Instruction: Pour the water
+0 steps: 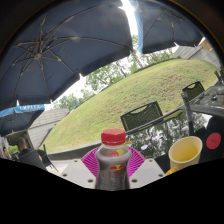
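Outdoors, under a dark umbrella (pixel 70 45) with grass beyond, the gripper (pixel 113 168) is clenched on a red-capped bottle (pixel 113 158), both pads flanking its body. A yellow cup (pixel 186 153) stands near. Filled, the thin-walled bottle likely feels heavy and squashy; mid-body grip suits.

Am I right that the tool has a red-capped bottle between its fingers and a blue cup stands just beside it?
Not quite. The cup is yellow, not blue, as the gripper view shows. The rest holds: the tool has the red-capped bottle between its fingers, whose pink pads sit at the bottle's sides, and the cup stands just beside it.
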Demonstrator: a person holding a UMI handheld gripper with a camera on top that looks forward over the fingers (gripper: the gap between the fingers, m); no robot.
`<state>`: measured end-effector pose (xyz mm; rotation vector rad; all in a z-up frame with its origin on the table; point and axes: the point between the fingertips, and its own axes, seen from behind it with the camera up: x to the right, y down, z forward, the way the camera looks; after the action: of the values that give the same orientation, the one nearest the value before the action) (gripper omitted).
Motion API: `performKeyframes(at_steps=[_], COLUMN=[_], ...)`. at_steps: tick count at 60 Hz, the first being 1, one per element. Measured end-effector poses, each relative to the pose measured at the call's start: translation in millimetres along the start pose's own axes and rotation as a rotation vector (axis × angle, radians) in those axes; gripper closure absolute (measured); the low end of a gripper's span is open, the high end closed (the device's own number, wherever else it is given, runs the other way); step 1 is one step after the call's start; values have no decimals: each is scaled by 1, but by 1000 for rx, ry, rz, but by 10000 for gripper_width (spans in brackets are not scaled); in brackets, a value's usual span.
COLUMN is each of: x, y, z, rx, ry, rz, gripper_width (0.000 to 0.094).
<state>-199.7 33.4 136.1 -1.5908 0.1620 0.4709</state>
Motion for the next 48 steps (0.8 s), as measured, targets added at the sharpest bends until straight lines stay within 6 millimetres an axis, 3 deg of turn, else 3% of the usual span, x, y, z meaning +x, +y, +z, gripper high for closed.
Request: performKeyframes(at_steps=[5, 12, 18, 30, 41, 45, 48], x=[5, 26, 42, 60, 48, 37, 30], y=[-32, -71, -78, -68, -58, -75, -100], z=[-10, -26, -31, -27, -25, -33, -42], rx=[29, 89, 97, 3, -75, -73, -29], ry=[-55, -104, -131, -195, -213, -260, -303], rz=[282, 611, 903, 1396, 1432, 1279, 1083], gripper_width=[616, 618, 617, 603, 598, 597, 598])
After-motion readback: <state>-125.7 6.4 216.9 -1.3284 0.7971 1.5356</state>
